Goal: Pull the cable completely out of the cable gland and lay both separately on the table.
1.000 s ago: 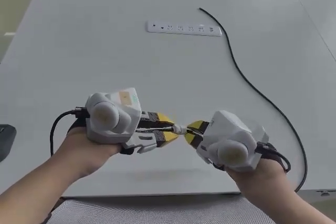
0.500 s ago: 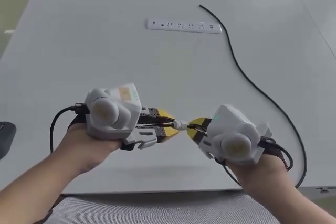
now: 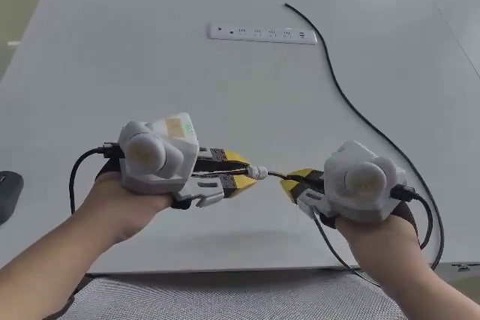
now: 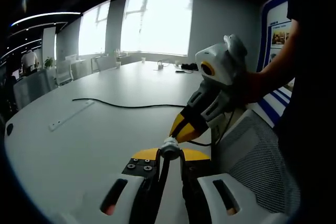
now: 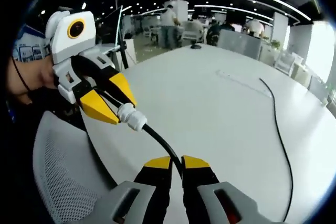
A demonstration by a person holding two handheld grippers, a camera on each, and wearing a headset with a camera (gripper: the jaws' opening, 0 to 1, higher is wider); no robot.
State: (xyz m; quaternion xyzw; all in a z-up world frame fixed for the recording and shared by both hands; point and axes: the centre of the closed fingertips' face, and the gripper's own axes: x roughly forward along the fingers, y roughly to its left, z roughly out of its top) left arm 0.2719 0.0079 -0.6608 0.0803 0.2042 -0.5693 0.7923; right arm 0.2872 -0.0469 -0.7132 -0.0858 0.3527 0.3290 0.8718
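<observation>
My left gripper [image 3: 244, 177] is shut on the white cable gland [image 3: 257, 173], which pokes out past its yellow jaw tips. A black cable [image 3: 275, 176] runs from the gland to my right gripper [image 3: 291, 183], which is shut on it a short way off. Both are held in the air above the table's near edge. In the left gripper view the gland [image 4: 170, 147] sits between my left gripper's [image 4: 170, 157] tips, with the right gripper [image 4: 185, 125] just beyond. In the right gripper view the cable [image 5: 157, 137] leads from my right gripper [image 5: 176, 163] up to the gland [image 5: 131, 117].
A white power strip [image 3: 262, 35] lies far out on the grey table [image 3: 150, 73]. Its black cord [image 3: 360, 119] curves down the right side to the table edge. A mesh chair seat [image 3: 225, 299] is below the near edge. A dark object [image 3: 6, 194] sits at the left border.
My right gripper has moved right, away from the left one, and a longer stretch of black cable now shows between the gland and its jaws. The left gripper has held still.
</observation>
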